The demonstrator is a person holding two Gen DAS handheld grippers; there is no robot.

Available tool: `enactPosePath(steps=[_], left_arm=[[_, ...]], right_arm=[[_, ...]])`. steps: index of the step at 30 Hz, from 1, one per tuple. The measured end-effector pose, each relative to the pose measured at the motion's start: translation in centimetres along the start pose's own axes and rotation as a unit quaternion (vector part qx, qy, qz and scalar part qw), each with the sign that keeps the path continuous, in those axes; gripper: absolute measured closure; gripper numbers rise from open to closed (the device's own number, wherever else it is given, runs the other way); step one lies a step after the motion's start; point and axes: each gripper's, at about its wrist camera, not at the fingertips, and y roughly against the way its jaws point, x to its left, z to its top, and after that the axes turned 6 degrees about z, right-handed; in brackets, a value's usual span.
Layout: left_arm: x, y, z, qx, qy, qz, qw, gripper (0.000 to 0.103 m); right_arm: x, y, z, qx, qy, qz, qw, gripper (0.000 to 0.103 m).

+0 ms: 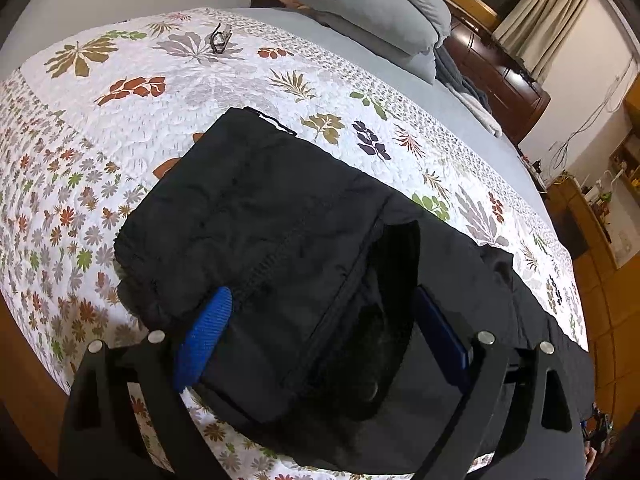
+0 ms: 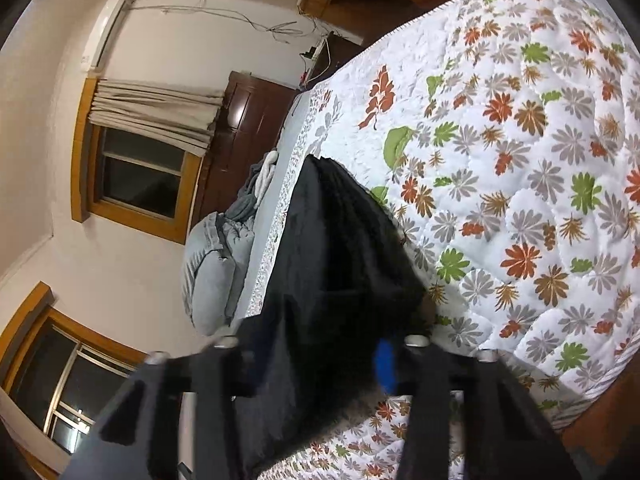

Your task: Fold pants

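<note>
Black pants (image 1: pixel 280 216) lie on the floral quilt, the near part doubled into a thick fold. My left gripper (image 1: pixel 324 320) reaches over this fold with its blue fingers (image 1: pixel 204 332) spread wide; black cloth fills the gap and hides the right fingertip. In the right wrist view the pants (image 2: pixel 340 248) drape up between the fingers of my right gripper (image 2: pixel 320 344). Only a bit of one blue finger (image 2: pixel 385 364) shows; the cloth hides the rest, so its state is unclear.
The floral quilt (image 1: pixel 200 80) covers the bed. Folded glasses (image 1: pixel 220 38) lie at its far side. Grey pillows (image 1: pixel 372 8) and a blanket sit at the headboard. The bed's edge (image 2: pixel 580 396) and wooden floor are close by.
</note>
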Motion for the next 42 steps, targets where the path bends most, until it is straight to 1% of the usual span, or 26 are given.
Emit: enactPosePath(steps=[3,8,11,17,24,30,35,42], left_arm=[[0.2,0.1,0.0,-0.002,0.006,-0.004,1.0,0.012],[0.5,0.5,-0.1,-0.007,0.014,-0.01,0.9998,0.012],[0.7,0.7,-0.1,-0.008,0.016,-0.013,0.9998,0.012],[0.9,1.0,-0.3,-0.015,0.027,-0.02,0.9993,0.011],[0.9,2.0,-0.9,-0.037,0.035,-0.024,0.9984,0.009],[1.5,2.9,-1.4,-0.056,0.049,-0.039,0.9964,0.009],[2.0,3.2,-1.6,-0.061,0.062,-0.053,0.9948,0.009],[2.7,3.4,-1.8,-0.063,0.078,-0.07,0.9925,0.009]], right_arm=[[1.7,-0.6,0.0,-0.002,0.008,-0.006,1.0,0.08],[4.5,-1.0,0.3,-0.006,0.028,-0.024,0.999,0.084],[6.4,-1.4,0.3,-0.007,0.046,-0.036,0.998,0.085],[10.5,-2.2,0.4,-0.006,0.081,-0.048,0.996,0.086],[17.0,-3.5,-0.1,0.001,0.146,-0.06,0.987,0.086],[21.4,-3.9,-2.2,0.012,0.219,-0.063,0.974,0.087],[25.7,-5.2,-4.3,0.024,0.27,-0.062,0.96,0.087],[31.8,-7.6,-8.3,0.049,0.347,-0.063,0.935,0.087]])
